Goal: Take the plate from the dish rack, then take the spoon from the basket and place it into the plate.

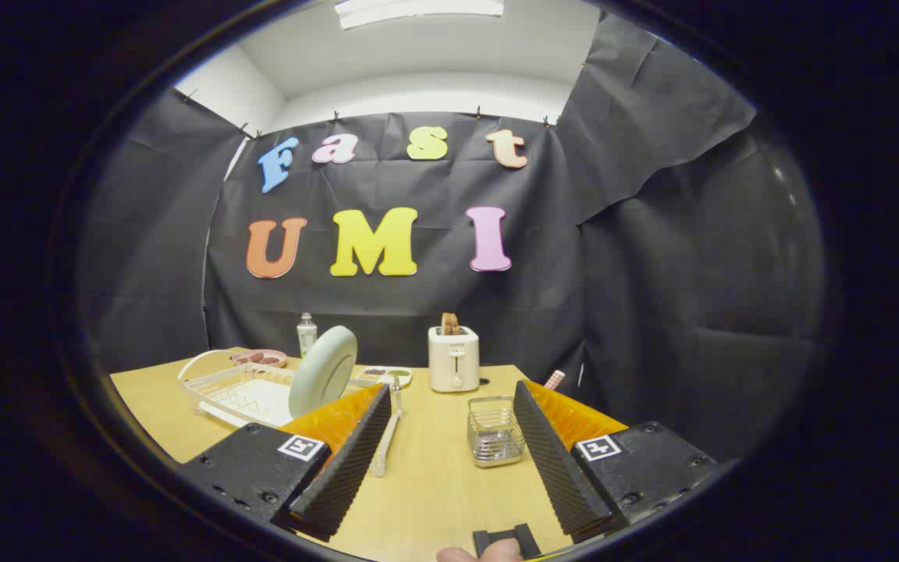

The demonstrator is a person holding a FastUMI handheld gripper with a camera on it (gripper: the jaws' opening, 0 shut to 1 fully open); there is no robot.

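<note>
Plate point(325, 371): pale, round, standing on edge & tilted in the dish rack point(240, 393), lower left-center of frame, just beyond the left finger point(344, 460). Rack is clear/white w/ a wire grid, sitting on the wooden table point(434, 484); the plate is the one item I can make out in it.

Spoon point(389, 425): light-colored, long handle, lying on the table just beside the left finger's inner side, bowl end pointing away toward the back (not in the basket). Basket point(494, 430): small wire-and-clear box, lower center, just ahead of the right finger point(555, 460); contents can't be told.

Gripper point(449, 460): fingers spread wide apart, grasping nothing, bare tabletop between them.

Farther back: white toaster point(454, 357) w/ toast sticking up, center frame; a small bottle point(307, 333) and a pinkish bowl point(260, 358) behind the rack; a shallow dish point(387, 375) w/ sth dark beside the plate. Table's far edge meets the black cloth wall; right edge runs close by the right finger. Open wood between spoon & basket.
</note>
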